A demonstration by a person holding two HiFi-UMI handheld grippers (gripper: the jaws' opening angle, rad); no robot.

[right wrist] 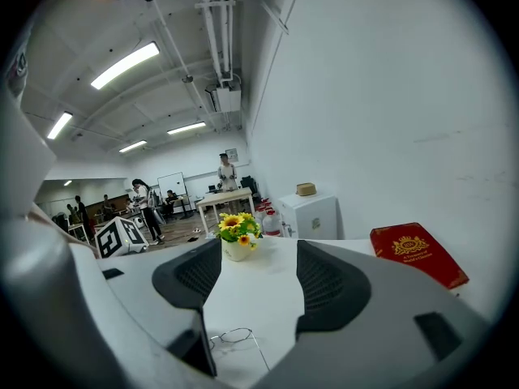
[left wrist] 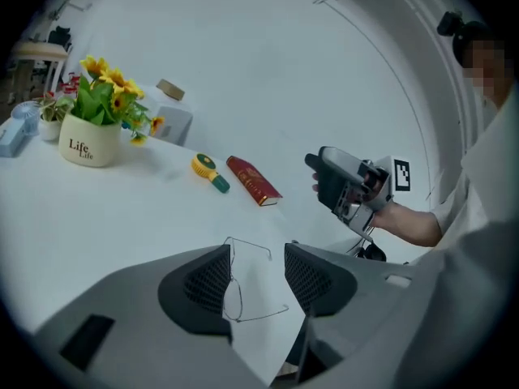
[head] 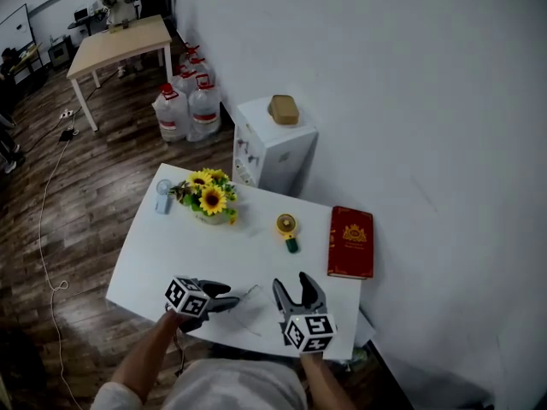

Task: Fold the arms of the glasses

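Note:
Thin wire-rimmed glasses point(head: 248, 300) lie on the white table point(head: 171, 254) near its front edge, arms spread out. In the left gripper view the glasses point(left wrist: 233, 298) sit between my left gripper's point(left wrist: 258, 254) jaws, the lens rim close by the left pad point(left wrist: 209, 282) and the arm tips short of the right pad; the jaws stand apart and do not press. My right gripper point(right wrist: 259, 250) is open, with the glasses point(right wrist: 233, 335) low on the table ahead of it, beside its left jaw. From the head view, the left gripper point(head: 229, 295) and right gripper point(head: 292, 283) flank the glasses.
A pot of sunflowers point(head: 209, 199) and a small blue object point(head: 163, 196) stand at the table's far left. A yellow-and-green gadget point(head: 287, 229) and a red book point(head: 350, 242) lie farther right. Behind the table stand a white cabinet point(head: 273, 148) and water jugs point(head: 192, 101).

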